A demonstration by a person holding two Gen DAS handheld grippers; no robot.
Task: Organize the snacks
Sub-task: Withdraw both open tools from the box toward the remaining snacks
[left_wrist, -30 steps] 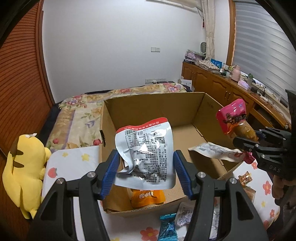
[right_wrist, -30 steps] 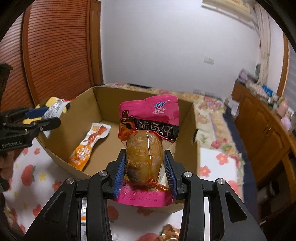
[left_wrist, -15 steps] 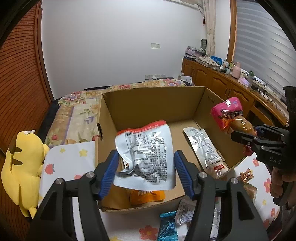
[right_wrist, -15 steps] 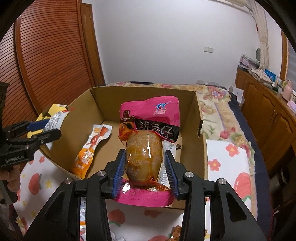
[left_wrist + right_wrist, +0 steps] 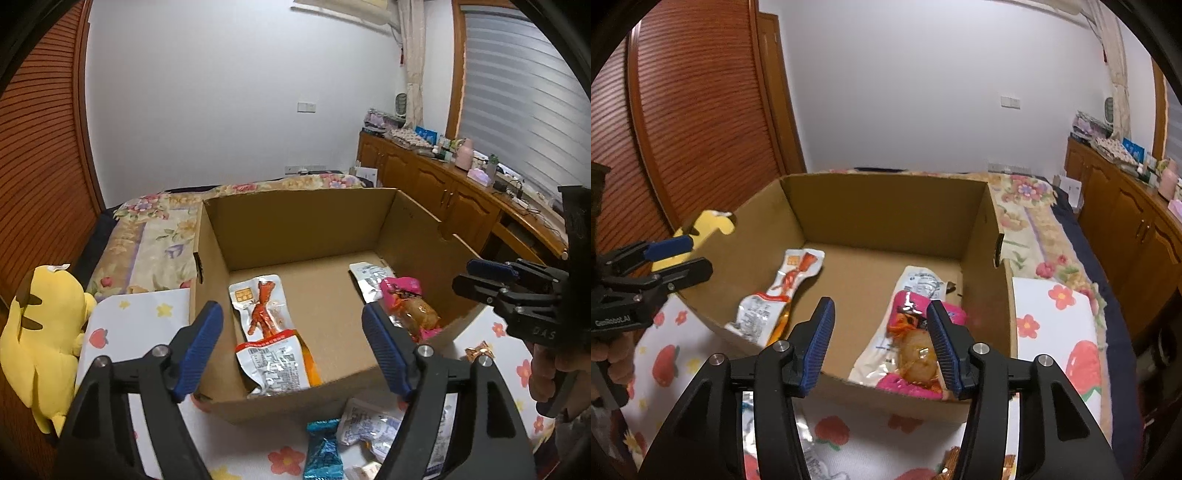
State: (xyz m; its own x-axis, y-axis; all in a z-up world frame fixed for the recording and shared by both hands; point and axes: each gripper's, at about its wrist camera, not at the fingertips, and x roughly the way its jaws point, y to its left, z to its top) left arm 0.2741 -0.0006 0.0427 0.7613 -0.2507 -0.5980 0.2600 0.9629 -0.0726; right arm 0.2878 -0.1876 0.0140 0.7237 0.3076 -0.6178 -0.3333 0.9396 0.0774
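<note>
A: What is the box point(image 5: 295, 225) made of?

B: Plain brown corrugated cardboard, open-topped, filling the middle of both views. Four glossy foil or plastic pouches lie on its floor.

A: Which way do they run?

B: In the left wrist view the orange chicken-foot pouch point(image 5: 264, 306), long and flat, runs from the box's centre down toward its near wall. The crinkled silver pouch with a red top edge point(image 5: 275, 365) lies over its lower end, red edge pointing up-frame. At the right, the pink pouch point(image 5: 410, 306), bulging with something amber, lies along the right wall, partly over a long white-and-silver pouch point(image 5: 367, 277).

A: And the tools?

B: The left gripper point(image 5: 291, 347) has just been opening; its ribbed blue pads point(image 5: 201, 343) stand well spread with nothing between them. The right gripper point(image 5: 881, 339) has also just been opening, spread and empty, the pink pouch point(image 5: 916, 347) lying below it in the box.

A: Outside the box?

B: A teal wrapper point(image 5: 323, 448) and a clear packet point(image 5: 369, 430) lie at the bottom centre on the flower-printed cloth point(image 5: 144, 317); a yellow plush toy point(image 5: 44, 325) is at the left edge.
</note>
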